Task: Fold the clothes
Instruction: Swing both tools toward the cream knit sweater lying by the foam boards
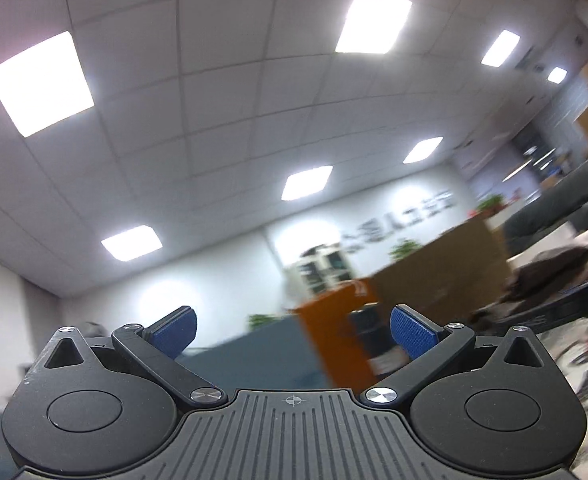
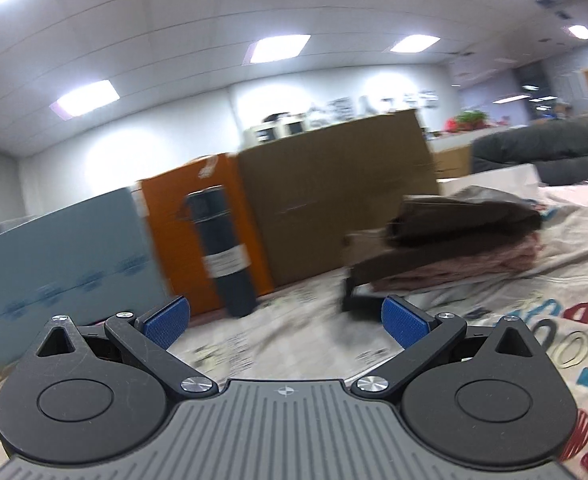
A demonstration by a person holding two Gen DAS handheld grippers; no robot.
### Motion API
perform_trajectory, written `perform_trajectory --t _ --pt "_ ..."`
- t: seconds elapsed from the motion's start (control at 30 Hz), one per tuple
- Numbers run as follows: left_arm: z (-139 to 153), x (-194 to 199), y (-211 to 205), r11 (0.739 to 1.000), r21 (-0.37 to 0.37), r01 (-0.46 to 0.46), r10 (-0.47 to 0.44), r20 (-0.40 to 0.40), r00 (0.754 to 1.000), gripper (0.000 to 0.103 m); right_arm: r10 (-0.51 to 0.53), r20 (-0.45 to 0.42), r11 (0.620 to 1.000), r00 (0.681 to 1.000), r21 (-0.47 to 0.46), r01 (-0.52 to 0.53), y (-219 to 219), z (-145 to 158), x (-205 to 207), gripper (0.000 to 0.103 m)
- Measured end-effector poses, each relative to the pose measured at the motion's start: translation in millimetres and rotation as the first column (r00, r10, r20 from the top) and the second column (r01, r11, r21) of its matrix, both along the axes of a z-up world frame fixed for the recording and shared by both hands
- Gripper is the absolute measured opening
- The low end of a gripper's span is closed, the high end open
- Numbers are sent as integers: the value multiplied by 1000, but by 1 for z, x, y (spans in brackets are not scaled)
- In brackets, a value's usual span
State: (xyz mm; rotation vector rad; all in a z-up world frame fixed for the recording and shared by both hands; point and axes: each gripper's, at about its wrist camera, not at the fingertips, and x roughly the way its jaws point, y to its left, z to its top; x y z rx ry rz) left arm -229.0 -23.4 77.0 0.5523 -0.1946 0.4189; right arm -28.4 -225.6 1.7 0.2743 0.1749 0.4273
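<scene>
A stack of folded clothes (image 2: 462, 240), dark brown on top and pinkish below, lies on the printed table cloth (image 2: 534, 312) ahead and to the right in the right wrist view. My right gripper (image 2: 285, 326) is open and empty, low over the cloth, short of the stack. My left gripper (image 1: 294, 334) is open and empty, tilted up toward the ceiling. The dark clothes (image 1: 550, 268) show blurred at the far right of the left wrist view.
A dark cylindrical bottle (image 2: 223, 252) stands on the cloth ahead. Behind it are a blue box (image 2: 61, 256), an orange box (image 2: 197, 220) and a brown cardboard box (image 2: 334, 192). A dark sofa (image 2: 546, 148) is at the far right.
</scene>
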Motion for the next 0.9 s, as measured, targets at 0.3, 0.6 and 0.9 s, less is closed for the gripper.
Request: perform_trajectory --t 0.3,0.6,0.9 --pt "50 -95 40 838 207 -505 501 71 862 103 255 27 967 967 -4 -255 48 13 -57 103" --pt "106 -165 76 544 181 -819 809 147 570 103 446 51 895 893 -21 -446 100 26 -102 103" --pt "71 -162 132 720 -196 -666 682 21 731 103 547 49 836 836 -87 -542 139 24 -117 103"
